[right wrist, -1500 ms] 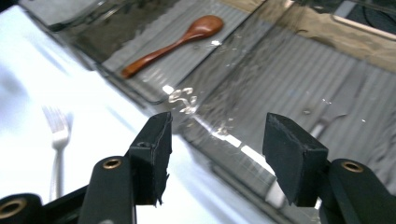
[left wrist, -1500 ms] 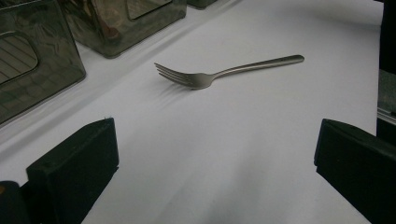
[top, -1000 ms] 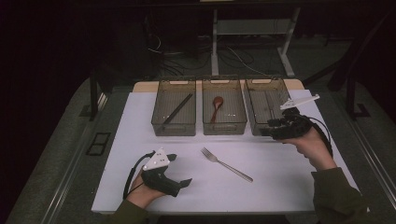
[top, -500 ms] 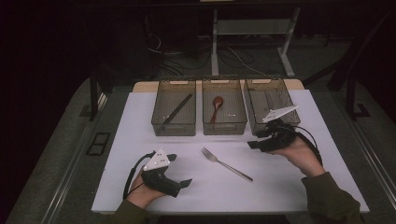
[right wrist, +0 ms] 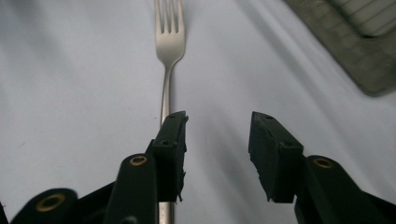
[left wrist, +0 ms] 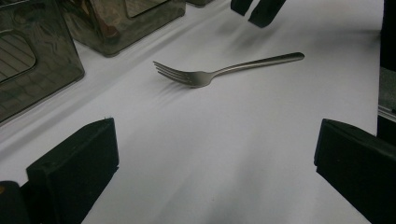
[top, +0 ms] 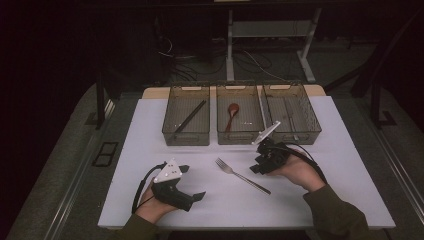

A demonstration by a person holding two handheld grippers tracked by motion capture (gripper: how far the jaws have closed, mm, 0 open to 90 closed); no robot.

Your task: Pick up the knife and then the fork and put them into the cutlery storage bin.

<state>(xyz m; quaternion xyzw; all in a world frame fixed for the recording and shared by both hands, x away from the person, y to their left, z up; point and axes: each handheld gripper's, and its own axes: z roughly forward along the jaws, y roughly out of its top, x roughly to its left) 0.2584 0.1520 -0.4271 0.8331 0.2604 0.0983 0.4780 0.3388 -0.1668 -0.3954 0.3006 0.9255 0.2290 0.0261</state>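
Two grippers are working over a white desk [top: 350, 165], where a steel fork [top: 242, 175] is lying flat near the centre, its prongs pointing toward ten o'clock. Hovering at the fork's three o'clock, the right gripper [top: 256, 165] is holding its jaws partly open and empty, one jaw over the handle. Down at seven o'clock, the left gripper [top: 192, 182] is resting wide open, gripping nothing. Three clear bins [top: 186, 137] are sitting in a row at twelve o'clock, the middle one containing a wooden spoon [top: 232, 114].
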